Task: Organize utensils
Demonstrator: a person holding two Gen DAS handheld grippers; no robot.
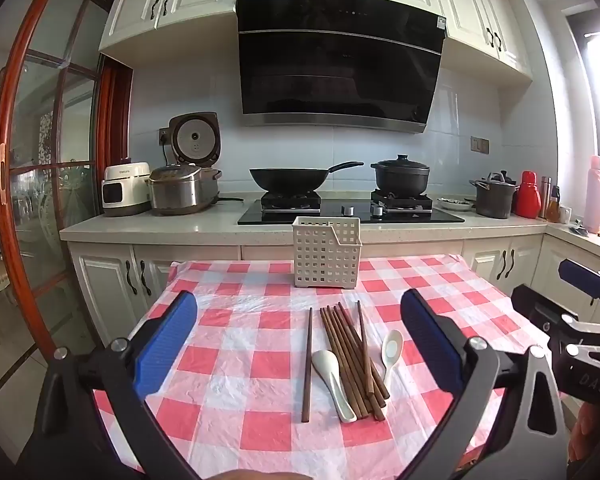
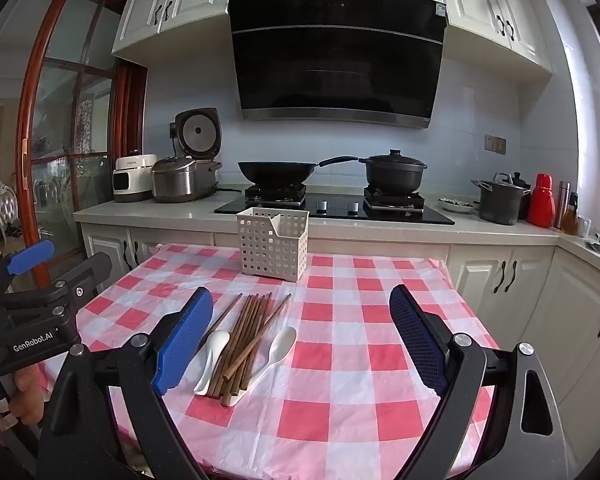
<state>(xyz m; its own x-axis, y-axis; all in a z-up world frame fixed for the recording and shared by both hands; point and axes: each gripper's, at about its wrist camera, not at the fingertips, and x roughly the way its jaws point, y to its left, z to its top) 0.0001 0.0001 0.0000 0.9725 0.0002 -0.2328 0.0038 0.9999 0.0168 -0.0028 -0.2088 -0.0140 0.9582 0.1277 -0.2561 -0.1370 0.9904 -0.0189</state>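
Counting two spoons, one basket

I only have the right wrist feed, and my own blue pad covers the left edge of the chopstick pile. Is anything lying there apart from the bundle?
Observer: Yes. A single chopstick lies alone to the left of the chopstick bundle, with a clear gap between them.
Operator: What sits in that gap?
Observer: The left white spoon does. Its bowl points toward the white basket and its handle lies close beside the bundle.
Operator: Is the left gripper carrying anything?
Observer: No. The left gripper is wide open above the tablecloth, with nothing between its pads.
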